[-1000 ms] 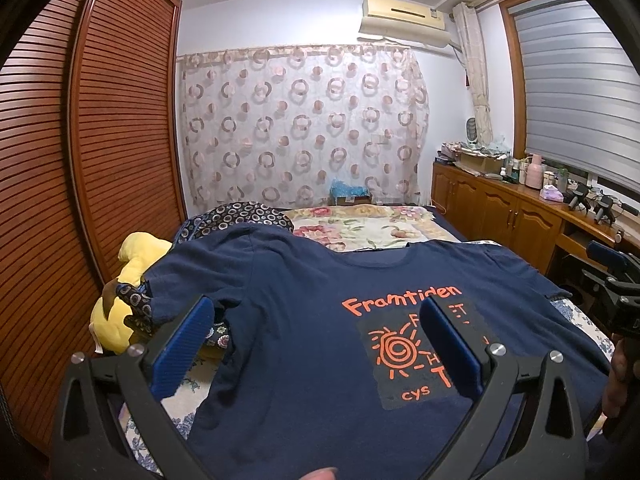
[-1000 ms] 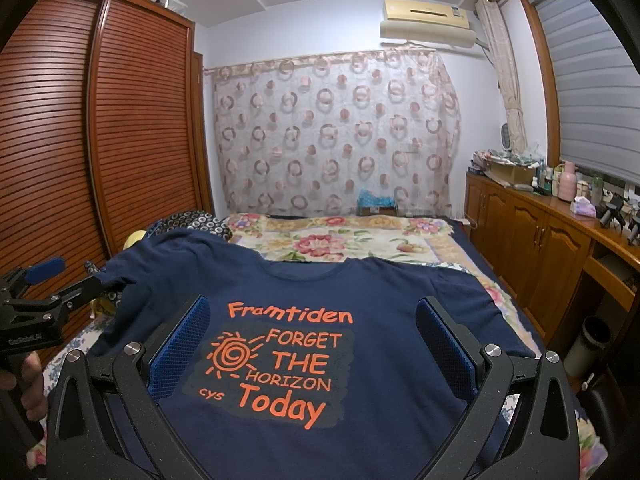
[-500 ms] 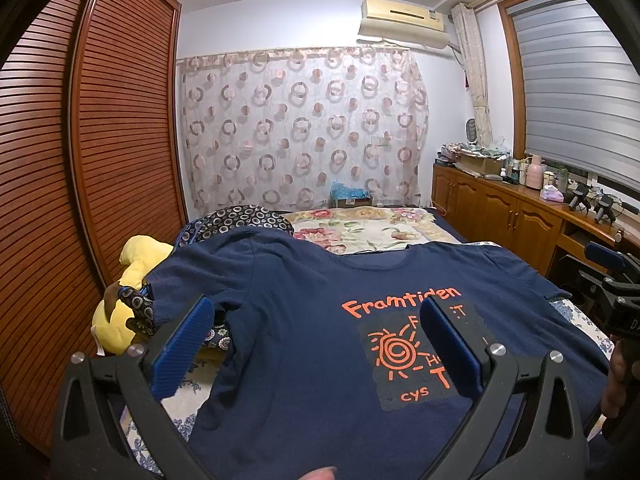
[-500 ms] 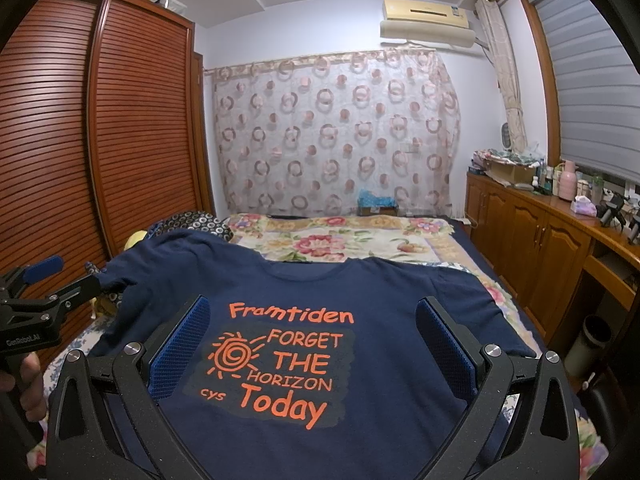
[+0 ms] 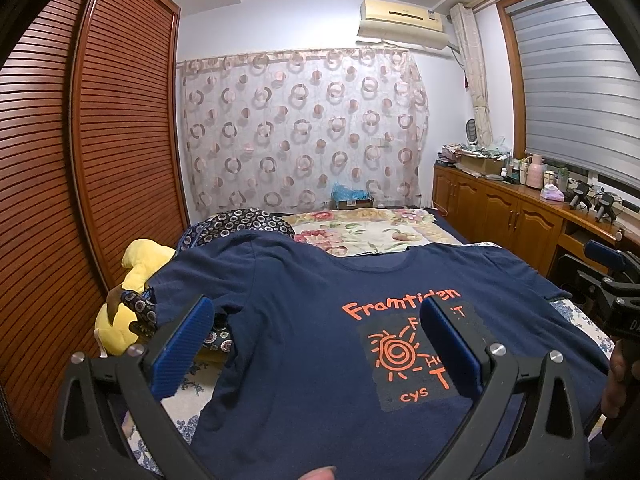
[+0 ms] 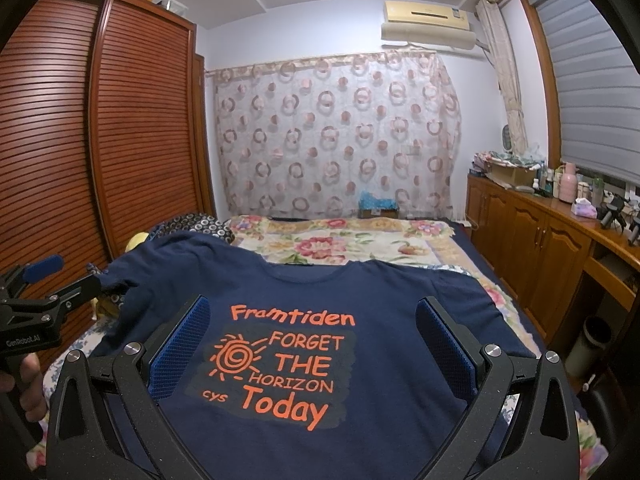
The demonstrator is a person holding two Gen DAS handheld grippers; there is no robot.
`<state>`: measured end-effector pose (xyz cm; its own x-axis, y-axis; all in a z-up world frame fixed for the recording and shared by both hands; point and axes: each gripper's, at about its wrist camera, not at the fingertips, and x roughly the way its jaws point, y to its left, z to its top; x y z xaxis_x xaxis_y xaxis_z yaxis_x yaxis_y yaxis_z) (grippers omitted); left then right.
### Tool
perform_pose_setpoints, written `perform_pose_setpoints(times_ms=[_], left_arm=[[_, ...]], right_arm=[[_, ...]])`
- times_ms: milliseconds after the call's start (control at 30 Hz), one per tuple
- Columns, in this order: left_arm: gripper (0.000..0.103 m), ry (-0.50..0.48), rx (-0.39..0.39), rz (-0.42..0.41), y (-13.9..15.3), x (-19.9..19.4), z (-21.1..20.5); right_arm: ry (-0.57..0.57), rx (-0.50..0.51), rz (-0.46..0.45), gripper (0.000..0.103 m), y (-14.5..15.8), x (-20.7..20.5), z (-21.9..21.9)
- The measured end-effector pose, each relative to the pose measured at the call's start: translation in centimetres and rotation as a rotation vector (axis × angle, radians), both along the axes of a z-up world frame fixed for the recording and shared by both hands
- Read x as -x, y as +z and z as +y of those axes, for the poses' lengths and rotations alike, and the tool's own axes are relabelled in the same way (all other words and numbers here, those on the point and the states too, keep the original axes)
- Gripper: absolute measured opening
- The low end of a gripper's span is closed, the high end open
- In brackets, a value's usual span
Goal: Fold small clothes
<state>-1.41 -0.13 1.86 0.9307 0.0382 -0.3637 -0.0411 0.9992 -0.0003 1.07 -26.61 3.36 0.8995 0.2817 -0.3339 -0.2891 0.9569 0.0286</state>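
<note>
No fold shows yet in the navy cotton T-shirt with orange lettering (image 6: 360, 320): it lies spread flat, print up, on the bed with the floral quilt (image 6: 344, 240), sleeves out. Both tools hover above it with jaws wide and empty, the left hand-held gripper (image 5: 316, 344) near the left sleeve, the right hand-held gripper (image 6: 312, 340) over the print. All the folding appears still to come.
</note>
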Motion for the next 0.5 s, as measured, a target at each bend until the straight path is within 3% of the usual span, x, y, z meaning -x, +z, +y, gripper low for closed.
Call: perform_pose_setpoints(times_ms=[500], left_arm=[[0.103,-0.001,-0.003,-0.001,-0.06,0.02,-0.06]], right_arm=[[0.002,-0.001,0.000,0.103,-0.59,-0.14,-0.99]])
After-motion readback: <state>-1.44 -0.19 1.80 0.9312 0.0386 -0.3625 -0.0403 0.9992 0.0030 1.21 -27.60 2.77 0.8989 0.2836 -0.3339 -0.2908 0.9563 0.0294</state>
